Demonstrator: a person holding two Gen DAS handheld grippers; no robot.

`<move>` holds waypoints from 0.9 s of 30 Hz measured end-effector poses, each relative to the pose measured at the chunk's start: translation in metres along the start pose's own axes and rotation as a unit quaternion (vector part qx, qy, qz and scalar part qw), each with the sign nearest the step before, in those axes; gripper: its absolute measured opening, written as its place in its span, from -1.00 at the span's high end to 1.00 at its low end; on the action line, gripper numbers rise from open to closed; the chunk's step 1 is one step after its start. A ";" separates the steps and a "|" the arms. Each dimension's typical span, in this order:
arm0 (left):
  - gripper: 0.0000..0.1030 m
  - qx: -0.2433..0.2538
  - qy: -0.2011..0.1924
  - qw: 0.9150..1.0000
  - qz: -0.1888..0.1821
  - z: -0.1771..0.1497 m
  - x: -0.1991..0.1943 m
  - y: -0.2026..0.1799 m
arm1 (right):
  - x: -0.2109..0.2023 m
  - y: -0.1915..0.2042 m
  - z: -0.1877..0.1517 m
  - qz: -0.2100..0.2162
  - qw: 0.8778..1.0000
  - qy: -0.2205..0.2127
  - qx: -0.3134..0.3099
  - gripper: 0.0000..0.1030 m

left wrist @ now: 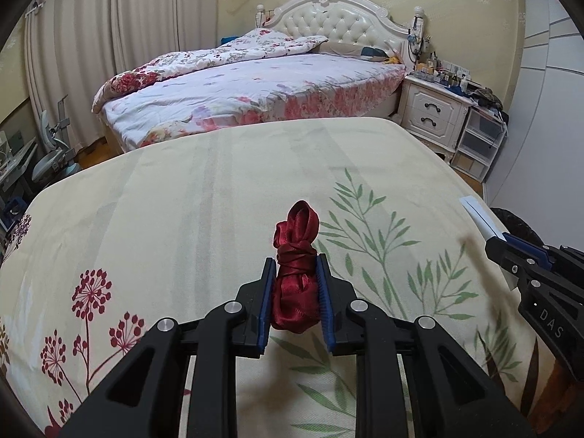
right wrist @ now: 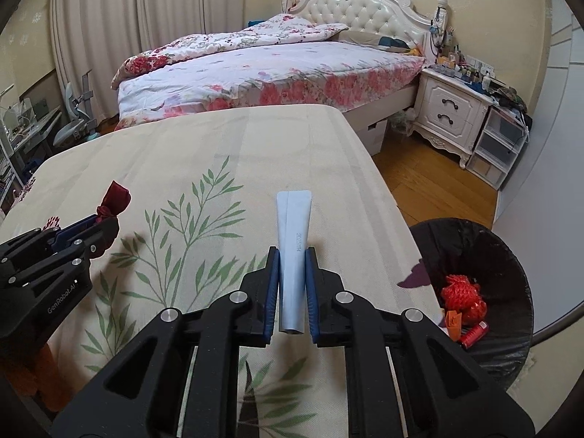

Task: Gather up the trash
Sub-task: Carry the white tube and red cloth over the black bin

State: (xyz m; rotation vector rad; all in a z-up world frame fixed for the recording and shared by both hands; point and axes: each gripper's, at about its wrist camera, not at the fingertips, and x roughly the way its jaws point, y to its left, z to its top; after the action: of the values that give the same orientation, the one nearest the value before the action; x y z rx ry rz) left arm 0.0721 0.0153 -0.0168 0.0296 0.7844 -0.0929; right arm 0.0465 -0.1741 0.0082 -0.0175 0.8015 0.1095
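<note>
Above the leaf-print tablecloth (right wrist: 255, 153), our left gripper (left wrist: 295, 266) pinching a knotted red ribbon (left wrist: 295, 273), our right gripper (right wrist: 292, 255) pinching a flattened blue tube (right wrist: 292, 252), black trash bin (right wrist: 511, 277) just beside.

The left gripper (left wrist: 295, 266) points forward and downward, its blue pads (left wrist: 265, 292) clamped on something held between them. At its 3 o'clock, the right gripper (right wrist: 292, 261) is angled the same way, fingers parallel and likewise closed on an item.
</note>
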 end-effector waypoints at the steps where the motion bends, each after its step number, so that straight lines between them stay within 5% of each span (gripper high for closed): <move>1: 0.56 0.002 -0.002 1.000 -0.003 -0.001 -0.002 -0.004 | -0.003 -0.003 -0.003 -0.001 1.000 -0.002 0.003 0.73; 12: 0.56 0.034 -0.028 0.998 -0.038 -0.003 -0.024 -0.055 | -0.041 -0.046 -0.017 -0.023 0.998 -0.035 0.040 0.73; 27: 0.55 0.101 -0.050 0.989 -0.096 0.010 -0.022 -0.139 | -0.057 -0.122 -0.031 -0.108 0.987 -0.060 0.103 0.72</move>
State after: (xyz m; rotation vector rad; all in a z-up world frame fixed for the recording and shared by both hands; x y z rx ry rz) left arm 0.0507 -0.1222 0.0070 0.1411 0.6745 -0.3538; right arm -0.0027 -0.3025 0.0247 0.0964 0.6822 -0.1760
